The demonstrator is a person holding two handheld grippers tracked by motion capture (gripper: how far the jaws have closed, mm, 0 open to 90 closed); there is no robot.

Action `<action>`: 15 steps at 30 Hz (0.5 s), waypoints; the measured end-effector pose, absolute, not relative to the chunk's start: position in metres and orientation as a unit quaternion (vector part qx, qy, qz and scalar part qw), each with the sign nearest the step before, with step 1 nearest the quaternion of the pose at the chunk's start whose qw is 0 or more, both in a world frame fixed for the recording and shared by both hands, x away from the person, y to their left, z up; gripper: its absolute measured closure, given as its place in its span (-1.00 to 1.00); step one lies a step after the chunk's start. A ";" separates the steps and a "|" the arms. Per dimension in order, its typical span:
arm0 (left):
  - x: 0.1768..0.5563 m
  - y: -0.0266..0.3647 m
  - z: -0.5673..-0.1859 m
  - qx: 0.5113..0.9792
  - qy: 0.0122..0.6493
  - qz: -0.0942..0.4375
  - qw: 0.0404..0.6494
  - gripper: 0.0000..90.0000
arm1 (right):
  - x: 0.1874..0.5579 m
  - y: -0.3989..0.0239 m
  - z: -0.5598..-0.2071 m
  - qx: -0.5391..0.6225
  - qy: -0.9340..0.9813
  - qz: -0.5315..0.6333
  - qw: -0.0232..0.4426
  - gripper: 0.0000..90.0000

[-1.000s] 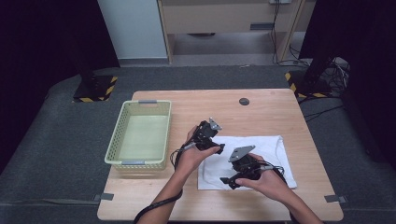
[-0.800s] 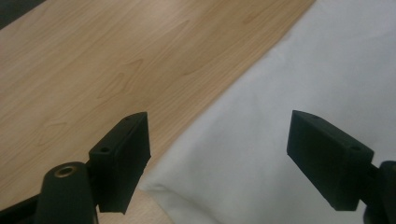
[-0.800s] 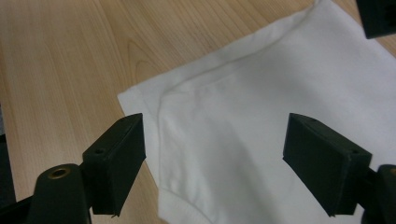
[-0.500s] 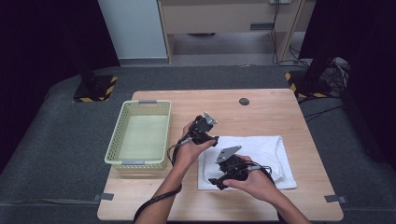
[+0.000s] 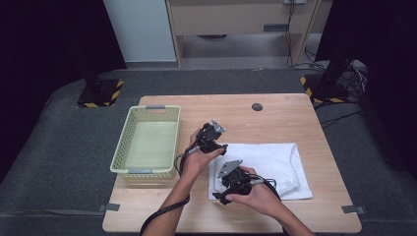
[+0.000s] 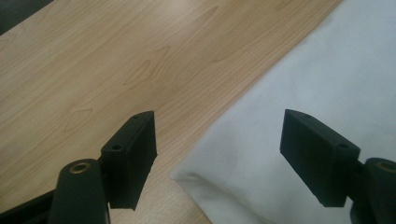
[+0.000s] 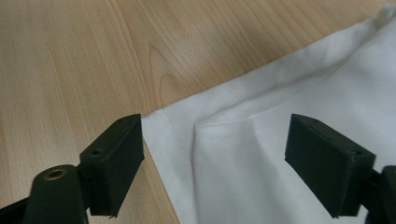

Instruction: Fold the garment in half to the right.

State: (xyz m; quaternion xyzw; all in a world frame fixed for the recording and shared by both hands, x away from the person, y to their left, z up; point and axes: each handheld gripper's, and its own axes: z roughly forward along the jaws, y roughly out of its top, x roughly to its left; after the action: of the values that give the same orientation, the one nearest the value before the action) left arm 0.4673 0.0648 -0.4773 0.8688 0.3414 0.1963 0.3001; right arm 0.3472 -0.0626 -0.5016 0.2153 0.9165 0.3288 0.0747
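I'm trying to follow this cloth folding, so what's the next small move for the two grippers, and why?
Probably lower both grippers and close them on the white cloth's near-left corners. The left gripper and right gripper each stand open with a cloth corner between the jaws, the pads not yet pressing it. The cloth lies flat on the table, so gripping its corners looks like the start of a fold.

Bare forearms, black tools (image 5: 222, 147) with blocky matte jaws, brass-ringed screw holes, grey three-cornered plates, trailing black cables

One white cloth (image 5: 268, 164); one green basket (image 5: 129, 147); two hand-held grippers: left (image 5: 222, 146), right (image 5: 220, 197); one table (image 5: 275, 113).
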 end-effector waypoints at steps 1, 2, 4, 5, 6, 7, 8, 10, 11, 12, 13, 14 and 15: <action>0.467 0.065 -0.478 0.868 0.343 0.196 0.302 -0.40 | 0.347 -0.063 -0.504 0.218 0.916 0.327 0.076 -0.61; 0.468 0.065 -0.479 0.869 0.343 0.195 0.300 -0.37 | 0.348 -0.063 -0.506 0.220 0.916 0.327 0.076 -0.62; 0.467 0.064 -0.481 0.872 0.341 0.193 0.293 -0.28 | 0.347 -0.063 -0.509 0.224 0.915 0.326 0.075 -0.65; 0.467 0.064 -0.481 0.871 0.342 0.193 0.295 -0.27 | 0.347 -0.063 -0.511 0.224 0.915 0.326 0.075 -0.68; 0.466 0.063 -0.480 0.868 0.345 0.193 0.299 -0.28 | 0.347 -0.063 -0.513 0.225 0.915 0.327 0.076 -0.69; 0.466 0.063 -0.480 0.868 0.345 0.193 0.300 -0.28 | 0.346 -0.062 -0.514 0.226 0.914 0.329 0.076 -0.70; 0.466 0.062 -0.480 0.868 0.345 0.193 0.300 -0.29 | 0.346 -0.062 -0.515 0.226 0.913 0.331 0.075 -0.70; 0.465 0.061 -0.480 0.869 0.345 0.195 0.297 -0.31 | 0.345 -0.060 -0.518 0.226 0.913 0.332 0.072 -0.70; 0.464 0.061 -0.479 0.869 0.344 0.196 0.297 -0.33 | 0.344 -0.059 -0.519 0.225 0.914 0.331 0.071 -0.70; 0.463 0.060 -0.478 0.868 0.344 0.197 0.299 -0.34 | 0.344 -0.058 -0.520 0.221 0.915 0.331 0.074 -0.69; 0.462 0.061 -0.478 0.867 0.344 0.199 0.300 -0.35 | 0.342 -0.057 -0.520 0.222 0.914 0.331 0.075 -0.69; 0.461 0.061 -0.478 0.866 0.345 0.200 0.302 -0.37 | 0.342 -0.056 -0.521 0.222 0.913 0.333 0.075 -0.69; 0.460 0.061 -0.478 0.865 0.345 0.201 0.304 -0.38 | 0.342 -0.056 -0.522 0.222 0.913 0.334 0.074 -0.68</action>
State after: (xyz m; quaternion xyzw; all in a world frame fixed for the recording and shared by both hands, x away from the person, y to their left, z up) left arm 0.4599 0.0614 -0.4780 0.8650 0.3451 0.2007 0.3041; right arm 0.3419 -0.0559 -0.5216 0.2219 0.9129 0.3344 0.0742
